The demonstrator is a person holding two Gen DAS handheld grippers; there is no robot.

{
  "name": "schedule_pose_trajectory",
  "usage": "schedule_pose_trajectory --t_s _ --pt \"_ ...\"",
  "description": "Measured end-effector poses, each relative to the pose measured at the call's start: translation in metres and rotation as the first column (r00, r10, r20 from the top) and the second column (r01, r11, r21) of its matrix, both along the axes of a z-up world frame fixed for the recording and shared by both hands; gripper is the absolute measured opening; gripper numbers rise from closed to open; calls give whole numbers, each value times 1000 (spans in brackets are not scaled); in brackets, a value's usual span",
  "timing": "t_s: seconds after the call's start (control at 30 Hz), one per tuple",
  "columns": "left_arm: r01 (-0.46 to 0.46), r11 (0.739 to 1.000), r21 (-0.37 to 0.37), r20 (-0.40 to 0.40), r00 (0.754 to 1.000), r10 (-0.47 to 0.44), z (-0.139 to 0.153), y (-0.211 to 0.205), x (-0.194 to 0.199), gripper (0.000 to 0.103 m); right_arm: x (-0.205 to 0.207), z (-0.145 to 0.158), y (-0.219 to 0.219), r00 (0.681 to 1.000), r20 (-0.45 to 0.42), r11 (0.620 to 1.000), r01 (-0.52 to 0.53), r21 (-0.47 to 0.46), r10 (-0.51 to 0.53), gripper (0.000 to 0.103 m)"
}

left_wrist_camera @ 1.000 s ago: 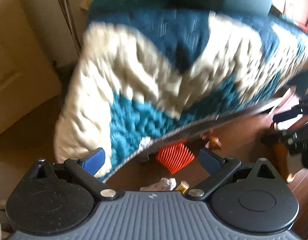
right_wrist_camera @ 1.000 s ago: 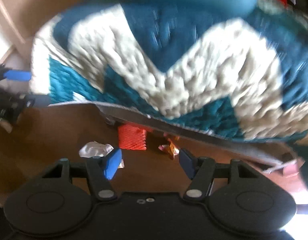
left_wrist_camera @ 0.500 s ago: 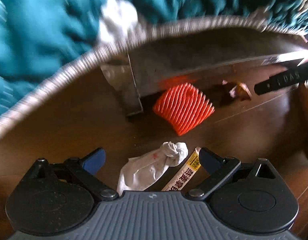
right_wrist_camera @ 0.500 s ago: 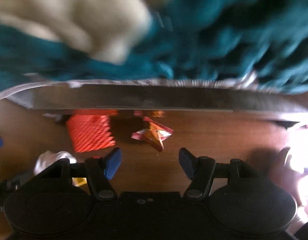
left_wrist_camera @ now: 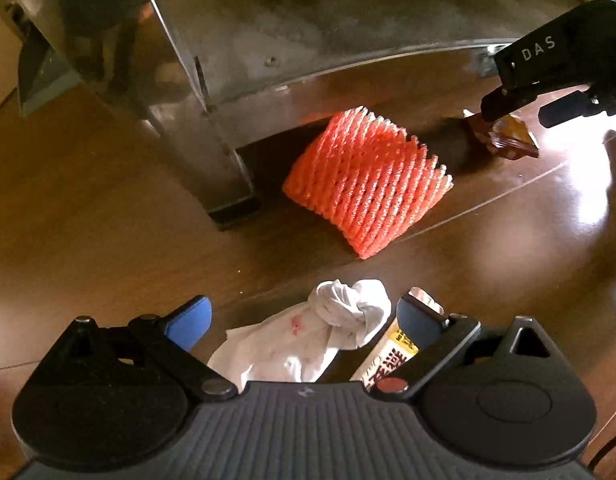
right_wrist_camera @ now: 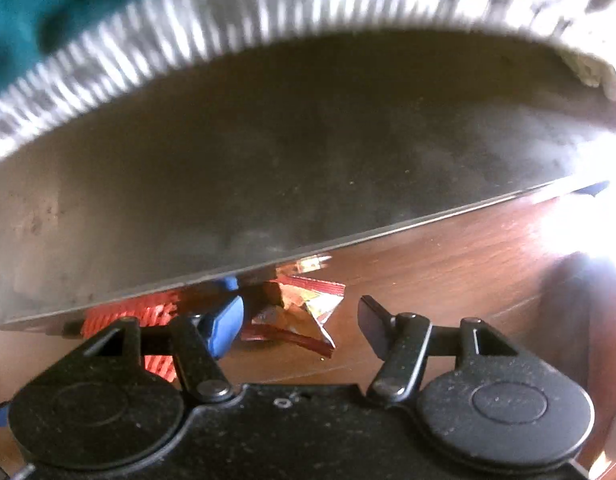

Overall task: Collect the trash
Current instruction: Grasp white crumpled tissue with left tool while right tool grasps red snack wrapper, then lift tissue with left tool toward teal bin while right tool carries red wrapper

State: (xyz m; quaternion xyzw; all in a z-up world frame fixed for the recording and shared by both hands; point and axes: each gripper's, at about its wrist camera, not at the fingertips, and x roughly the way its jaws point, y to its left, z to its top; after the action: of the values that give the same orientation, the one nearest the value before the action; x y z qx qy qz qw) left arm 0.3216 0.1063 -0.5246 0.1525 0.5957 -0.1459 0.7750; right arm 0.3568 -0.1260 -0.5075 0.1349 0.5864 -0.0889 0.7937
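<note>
The crumpled white tissue lies on the wood floor right between your left gripper fingers, jaws apart and nothing pinched yet; a yellow printed packet lies touching the tissue's right side, partly under the right finger. If you close now you likely catch both or pinch the packet edge and push the tissue out sideways, since it's loose and soft. The orange foam net sits farther ahead, up against the metal frame leg, easy to shove underneath if you sweep forward. Your right gripper is also spread wide and empty, straddling the crinkled foil wrapper close under the metal rail. The risk there is that its left finger is near the rail edge, so closing could scrape it or flick the slick wrapper under the furniture. The floor is glossy, so things may slide.
</note>
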Motion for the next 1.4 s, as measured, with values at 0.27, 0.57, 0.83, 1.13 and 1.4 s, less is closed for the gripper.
schedule_pose_trajectory --t_s 0.27,0.57,0.83,1.13,1.4 --pt "-33 999 -21 -69 997 31 -19 7 10 72 5 -15 7 1000 -20 999 -16 -49 15 63" --pt "-65 998 -22 -69 996 64 -17 14 13 40 10 -16 11 998 -41 997 -58 -50 56 53" --pt "-128 991 -33 -107 987 123 -8 27 16 31 8 -8 22 988 -62 989 -141 -40 138 29" --pt "-77 994 -74 -108 992 69 39 16 -5 31 -19 32 14 974 -82 976 -214 -48 210 29" --pt "-30 991 -131 -68 997 22 128 2 -25 31 -65 105 6 948 -28 947 -317 -60 316 28"
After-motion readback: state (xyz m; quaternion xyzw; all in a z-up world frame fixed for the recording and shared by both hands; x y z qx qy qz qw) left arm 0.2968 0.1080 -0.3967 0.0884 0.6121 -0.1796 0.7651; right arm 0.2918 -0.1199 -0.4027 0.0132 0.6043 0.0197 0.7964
